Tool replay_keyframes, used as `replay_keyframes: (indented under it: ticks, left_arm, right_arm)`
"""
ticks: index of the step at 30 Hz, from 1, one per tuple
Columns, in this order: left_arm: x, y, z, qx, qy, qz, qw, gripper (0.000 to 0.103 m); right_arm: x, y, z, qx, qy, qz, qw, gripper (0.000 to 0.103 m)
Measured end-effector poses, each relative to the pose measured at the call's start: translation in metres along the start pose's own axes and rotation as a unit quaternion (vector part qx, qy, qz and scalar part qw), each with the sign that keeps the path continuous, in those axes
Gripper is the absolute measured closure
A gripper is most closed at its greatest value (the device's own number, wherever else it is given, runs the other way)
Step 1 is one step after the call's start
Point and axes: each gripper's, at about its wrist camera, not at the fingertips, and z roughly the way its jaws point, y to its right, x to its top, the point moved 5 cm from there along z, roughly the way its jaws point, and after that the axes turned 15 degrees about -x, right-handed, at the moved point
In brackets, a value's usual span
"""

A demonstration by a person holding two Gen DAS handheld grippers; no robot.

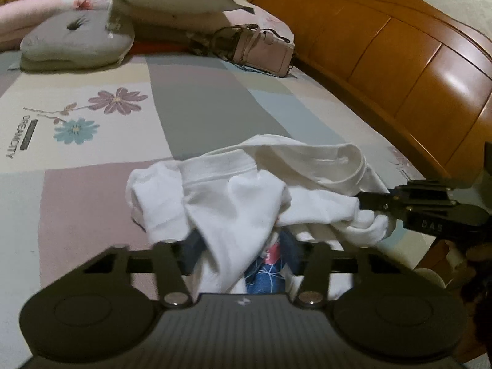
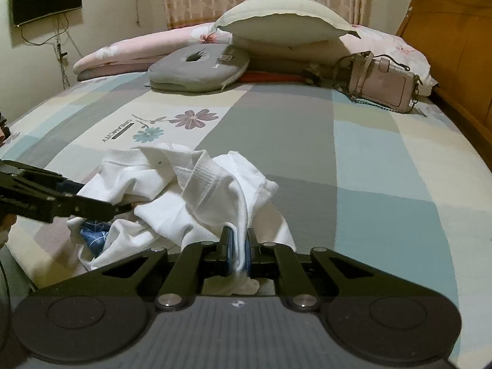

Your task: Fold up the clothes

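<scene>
White shirt (image 2: 190,196) lies crumpled at lower centre of both views, on the near edge of the bed (image 2: 353,141), blue printed patch showing underneath. Right claw (image 2: 238,255) is pinched nearly shut on a white fold, likely gripping an edge to spread the shirt flat before folding. Left claw (image 2: 117,209) reaches in from the left into the cloth; from its own view the jaws look partly apart, and whether the pads bite I cannot tell. Patchwork flower sheet, pillows (image 2: 276,21), grey cushion (image 2: 196,70), pink handbag (image 2: 381,86) at top, wooden headboard (image 1: 399,49) right, curtain behind.
</scene>
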Motion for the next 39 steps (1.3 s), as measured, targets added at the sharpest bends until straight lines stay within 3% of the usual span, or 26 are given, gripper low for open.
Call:
replay_keyframes:
  ticks: [3, 6, 13, 19, 32, 39]
  left_arm:
    - [0.001, -0.001, -0.003, 0.000, 0.003, 0.002, 1.0000, 0.085]
    - [0.013, 0.002, -0.013, 0.012, 0.016, 0.023, 0.9995, 0.095]
    - [0.055, -0.010, -0.022, 0.056, 0.031, 0.066, 0.9958, 0.098]
    - [0.098, -0.037, -0.013, 0.106, 0.028, 0.091, 0.9897, 0.098]
    - [0.181, -0.121, 0.060, 0.150, -0.016, 0.102, 0.9832, 0.098]
    - [0.214, -0.170, 0.103, 0.166, -0.021, 0.079, 0.9827, 0.098]
  right_arm:
    - [-0.001, -0.003, 0.002, 0.002, 0.000, -0.007, 1.000, 0.093]
    - [0.006, -0.004, 0.002, 0.001, 0.005, -0.016, 1.000, 0.093]
    - [0.040, 0.000, 0.010, -0.016, 0.025, -0.049, 0.998, 0.094]
    - [0.084, 0.013, 0.044, -0.047, 0.024, -0.077, 0.996, 0.096]
    - [0.174, 0.039, 0.177, -0.072, -0.013, -0.091, 0.993, 0.097]
    - [0.199, 0.050, 0.255, -0.079, -0.041, -0.077, 0.993, 0.097]
